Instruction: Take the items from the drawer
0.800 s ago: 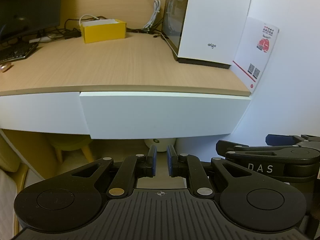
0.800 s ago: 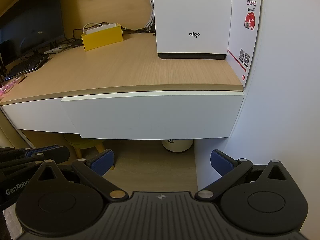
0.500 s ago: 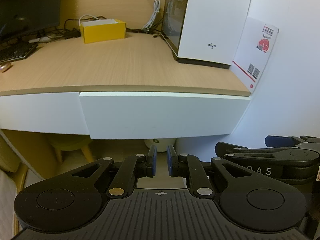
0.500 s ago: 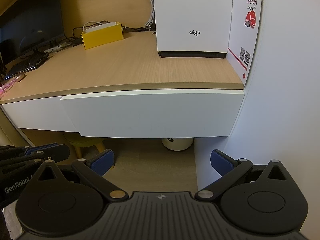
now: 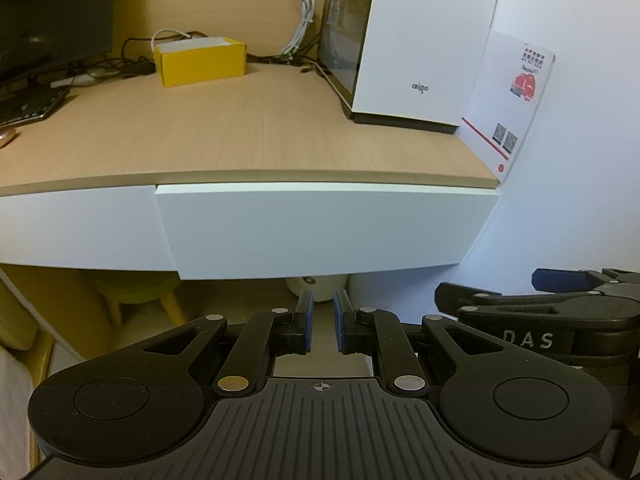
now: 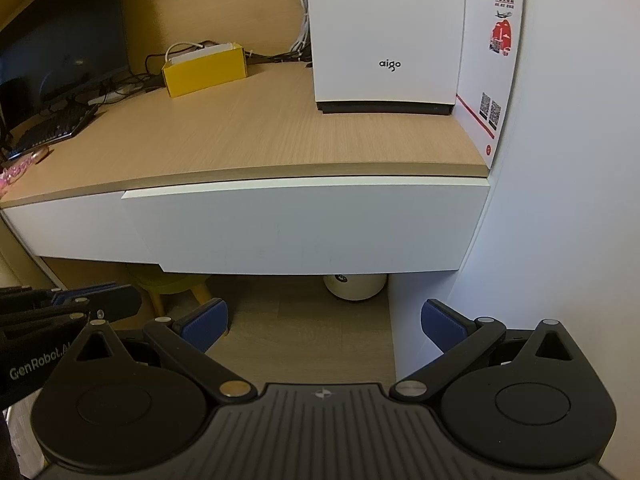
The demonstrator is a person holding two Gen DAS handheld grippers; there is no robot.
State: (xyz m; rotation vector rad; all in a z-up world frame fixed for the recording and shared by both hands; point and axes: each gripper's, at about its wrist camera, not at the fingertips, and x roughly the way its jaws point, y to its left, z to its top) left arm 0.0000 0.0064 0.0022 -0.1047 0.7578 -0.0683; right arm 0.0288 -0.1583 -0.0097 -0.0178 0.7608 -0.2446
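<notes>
A white drawer front point(image 5: 320, 228) hangs under the wooden desktop point(image 5: 240, 132), closed and slightly proud of the white panel to its left; its contents are hidden. My left gripper point(image 5: 320, 320) hovers below and in front of it. Its blue pads point(image 5: 306, 322) are nearly together, with only a thin slit and nothing between them. My right gripper point(image 6: 324, 320) floats at the same height before the drawer point(image 6: 304, 224), jaws wide open and empty. Each gripper shows at the edge of the other's view, the right point(image 5: 560, 300) and the left point(image 6: 80, 304).
On the desk stand a white aigo case point(image 6: 384, 36), a yellow box point(image 5: 200, 60), cables, a keyboard point(image 6: 52, 128) and a dark monitor point(image 5: 52, 12). A white wall point(image 6: 560, 200) bounds the right side. Under the desk are a yellow stool point(image 5: 132, 292) and a round white object point(image 6: 356, 284).
The right gripper has drifted very slightly. The drawer stays closed and both jaws keep their width.
</notes>
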